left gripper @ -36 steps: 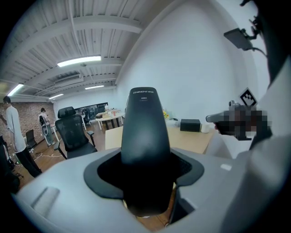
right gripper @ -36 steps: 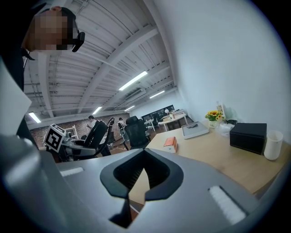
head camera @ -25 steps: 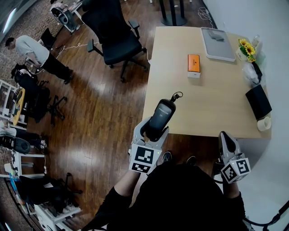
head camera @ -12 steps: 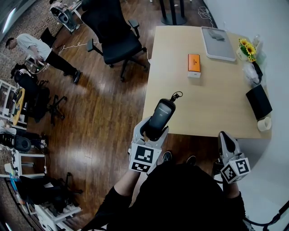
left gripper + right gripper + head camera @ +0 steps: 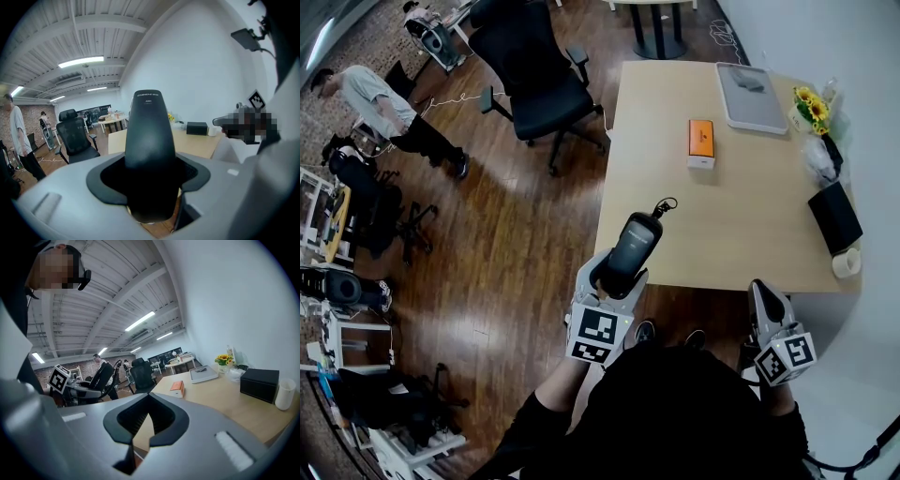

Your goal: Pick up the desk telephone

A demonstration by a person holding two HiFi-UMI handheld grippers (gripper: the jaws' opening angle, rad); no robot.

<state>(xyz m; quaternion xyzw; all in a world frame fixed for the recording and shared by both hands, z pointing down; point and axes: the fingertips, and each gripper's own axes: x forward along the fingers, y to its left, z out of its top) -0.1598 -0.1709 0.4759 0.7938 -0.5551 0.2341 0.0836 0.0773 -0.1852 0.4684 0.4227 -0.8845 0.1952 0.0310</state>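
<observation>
While jaws of your left gripper (image 5: 610, 278) clench the desk telephone (image 5: 633, 239), it points to 12 o'clock; right gripper (image 5: 763, 294) closed, empty.

We note one change: the person (image 5: 382, 105) across the floor has stepped slightly toward the black chair (image 5: 534, 84).

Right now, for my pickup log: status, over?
Left tongs shut on telephone handset. Right tongs shut, empty. Handset held over near edge of desk. Nothing in the way.
</observation>
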